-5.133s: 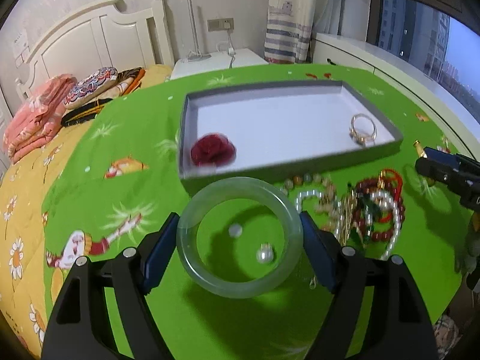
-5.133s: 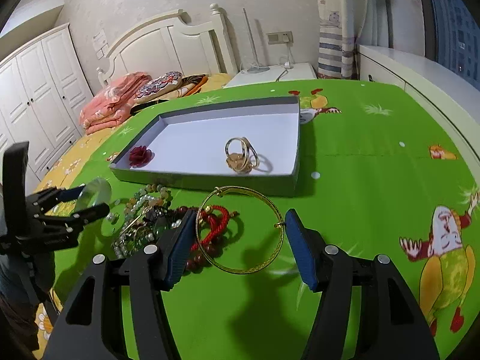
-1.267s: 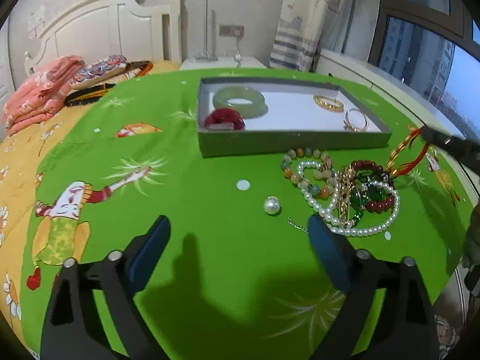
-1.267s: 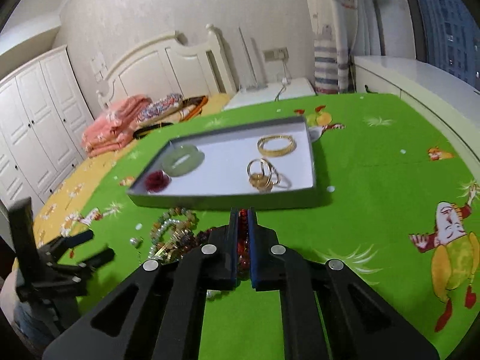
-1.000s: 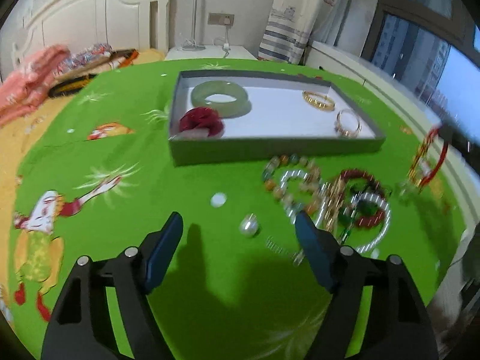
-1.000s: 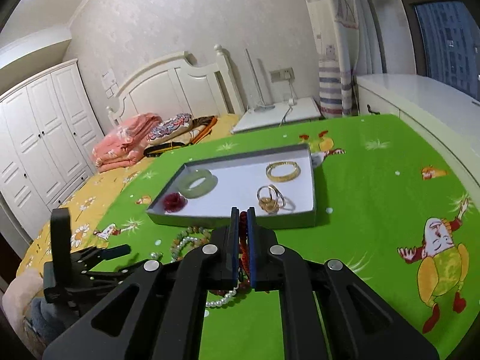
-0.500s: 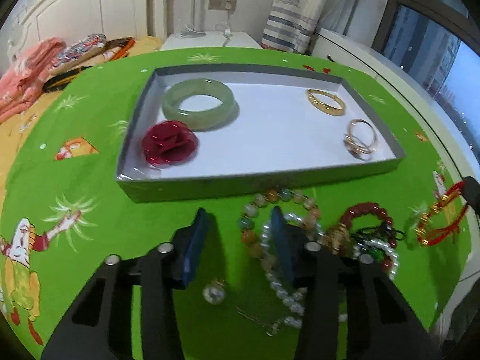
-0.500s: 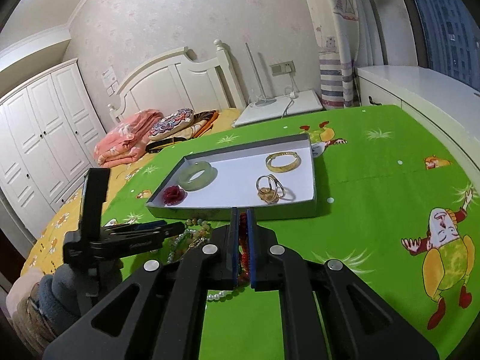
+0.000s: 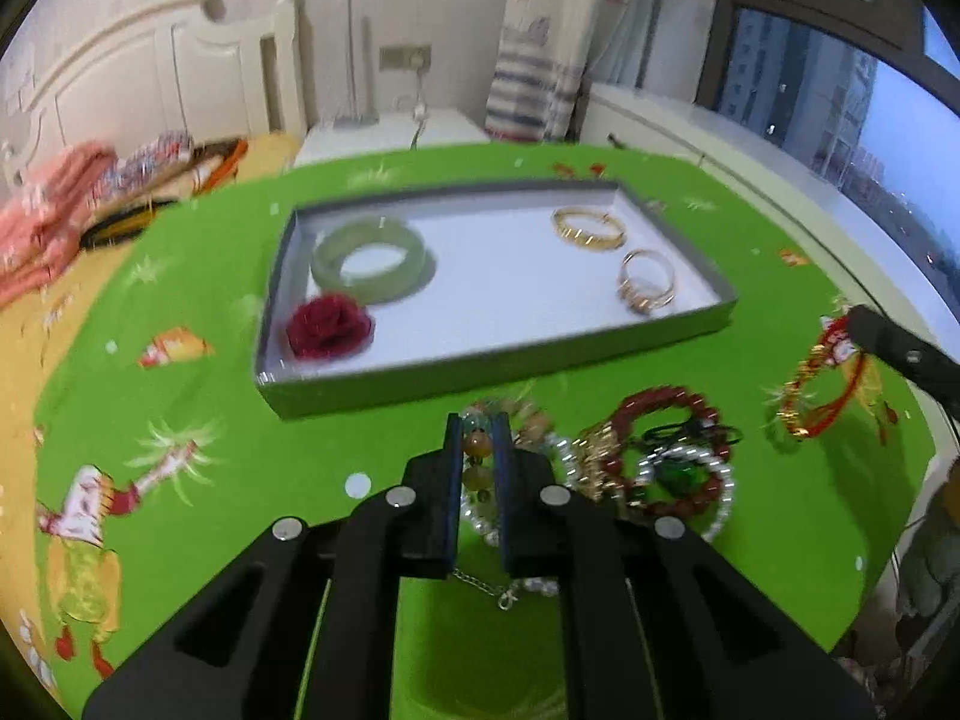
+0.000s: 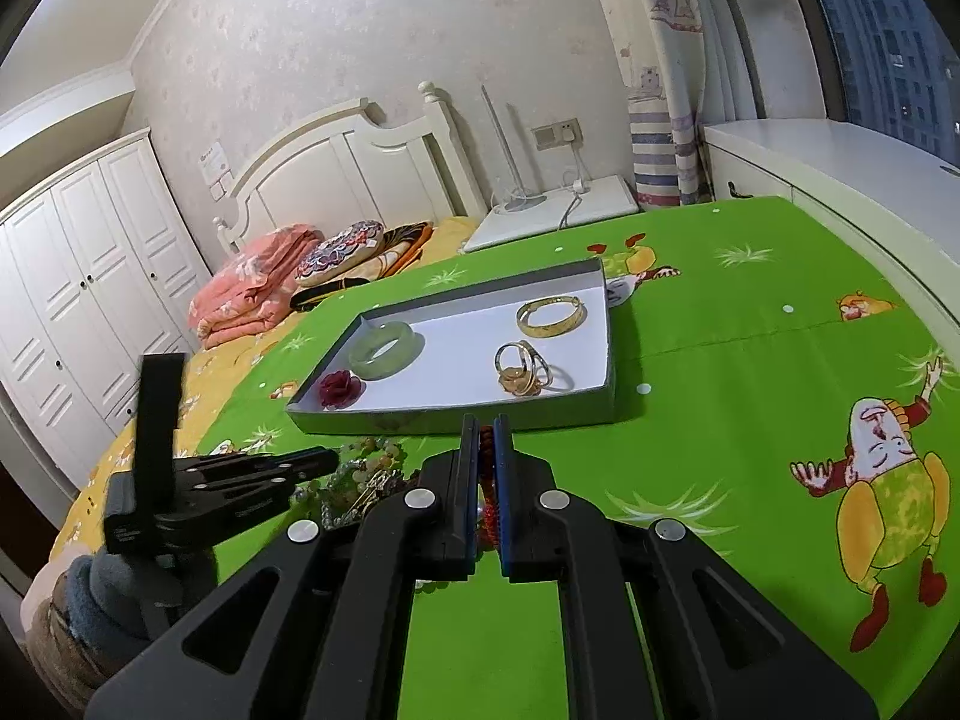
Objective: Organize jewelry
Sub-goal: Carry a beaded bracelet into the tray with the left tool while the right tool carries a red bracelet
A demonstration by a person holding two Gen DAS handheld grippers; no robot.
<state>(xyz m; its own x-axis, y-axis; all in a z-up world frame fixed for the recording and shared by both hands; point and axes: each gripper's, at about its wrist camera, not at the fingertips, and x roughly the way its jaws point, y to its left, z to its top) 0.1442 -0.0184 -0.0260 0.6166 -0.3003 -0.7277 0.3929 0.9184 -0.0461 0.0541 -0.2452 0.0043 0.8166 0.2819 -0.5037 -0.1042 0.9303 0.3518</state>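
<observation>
My left gripper (image 9: 478, 420) is closing its jaws on a bracelet of mixed coloured beads (image 9: 478, 447) at the near edge of the jewelry pile (image 9: 654, 468); both pads press on the beads. My right gripper (image 10: 487, 420) is shut on a red and gold cord bracelet (image 10: 487, 468), which hangs at the right in the left wrist view (image 9: 816, 384). Behind the pile lies the grey tray (image 9: 480, 369) with a jade bangle (image 9: 369, 261), a red rose (image 9: 327, 324), a gold bangle (image 9: 588, 228) and gold rings (image 9: 645, 288).
The green cartoon-print cloth (image 10: 750, 420) covers the table. A thin chain with a clasp (image 9: 492, 588) lies under the left fingers. A bed with folded bedding (image 10: 252, 294) stands at the back left, a white ledge (image 10: 840, 162) along the right.
My left gripper moved forward to the pile and its jaws went from wide apart to closed around the bead bracelet. The right gripper stays shut on the red bracelet.
</observation>
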